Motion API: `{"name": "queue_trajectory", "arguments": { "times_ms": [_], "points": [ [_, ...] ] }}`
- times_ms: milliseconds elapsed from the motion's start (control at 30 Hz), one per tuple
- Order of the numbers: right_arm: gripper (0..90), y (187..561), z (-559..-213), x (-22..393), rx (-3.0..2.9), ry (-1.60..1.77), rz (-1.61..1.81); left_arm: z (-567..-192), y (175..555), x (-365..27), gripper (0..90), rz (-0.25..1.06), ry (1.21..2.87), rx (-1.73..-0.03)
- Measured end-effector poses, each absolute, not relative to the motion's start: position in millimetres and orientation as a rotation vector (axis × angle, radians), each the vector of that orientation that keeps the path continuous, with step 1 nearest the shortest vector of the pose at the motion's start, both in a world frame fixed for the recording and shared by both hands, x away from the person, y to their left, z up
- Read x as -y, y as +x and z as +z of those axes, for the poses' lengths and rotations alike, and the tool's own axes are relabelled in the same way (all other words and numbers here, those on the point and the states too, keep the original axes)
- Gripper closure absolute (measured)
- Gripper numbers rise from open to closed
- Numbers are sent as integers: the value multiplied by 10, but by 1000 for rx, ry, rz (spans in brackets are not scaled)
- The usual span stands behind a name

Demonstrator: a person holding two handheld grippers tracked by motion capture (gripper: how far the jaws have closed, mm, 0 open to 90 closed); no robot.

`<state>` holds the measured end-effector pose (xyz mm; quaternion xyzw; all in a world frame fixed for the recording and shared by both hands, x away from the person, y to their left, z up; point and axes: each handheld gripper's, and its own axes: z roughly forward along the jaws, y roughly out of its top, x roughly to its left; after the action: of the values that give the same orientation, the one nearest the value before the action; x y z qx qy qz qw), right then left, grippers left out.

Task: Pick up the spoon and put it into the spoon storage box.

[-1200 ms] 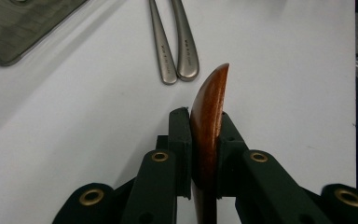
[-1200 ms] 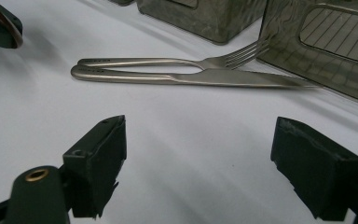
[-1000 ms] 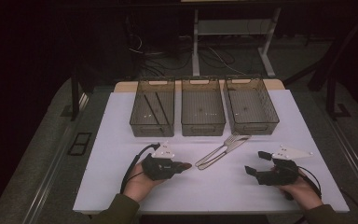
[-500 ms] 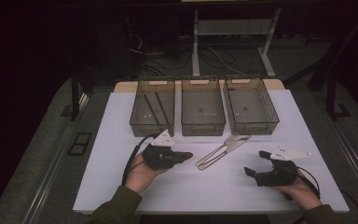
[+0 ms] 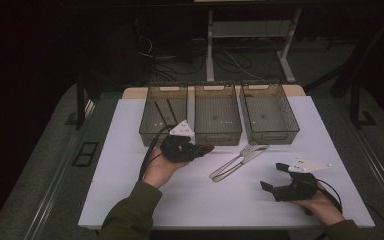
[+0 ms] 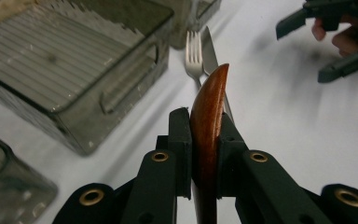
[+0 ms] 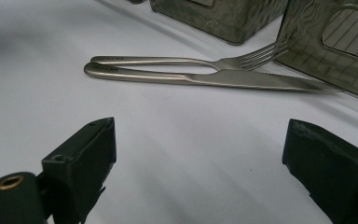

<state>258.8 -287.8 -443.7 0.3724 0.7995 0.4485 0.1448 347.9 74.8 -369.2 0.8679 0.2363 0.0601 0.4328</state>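
Standing in row, 3 bins (image 5: 218,120), chopsticks (image 5: 159,113) in leftmost

Wooden spoon clamped, lifted off the table

The spoon (image 6: 208,112), reddish-brown polished wood, stands edge-on between the left gripper's (image 6: 204,140) black pads, its tip pointing toward the fork (image 6: 194,58) and knife (image 6: 210,44) mid-table.

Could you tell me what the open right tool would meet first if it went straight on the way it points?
Probably the steel knife, then the steel fork beside it; the right tool has bare white table before them.
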Motion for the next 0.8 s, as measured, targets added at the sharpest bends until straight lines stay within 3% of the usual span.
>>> {"name": "queue_trajectory", "arguments": {
  "times_ms": [800],
  "points": [
    [90,2577,-4418,2906,-2293,1077,1306,-3339,4332,-287,795,247,2132,-623]
  ]
}}
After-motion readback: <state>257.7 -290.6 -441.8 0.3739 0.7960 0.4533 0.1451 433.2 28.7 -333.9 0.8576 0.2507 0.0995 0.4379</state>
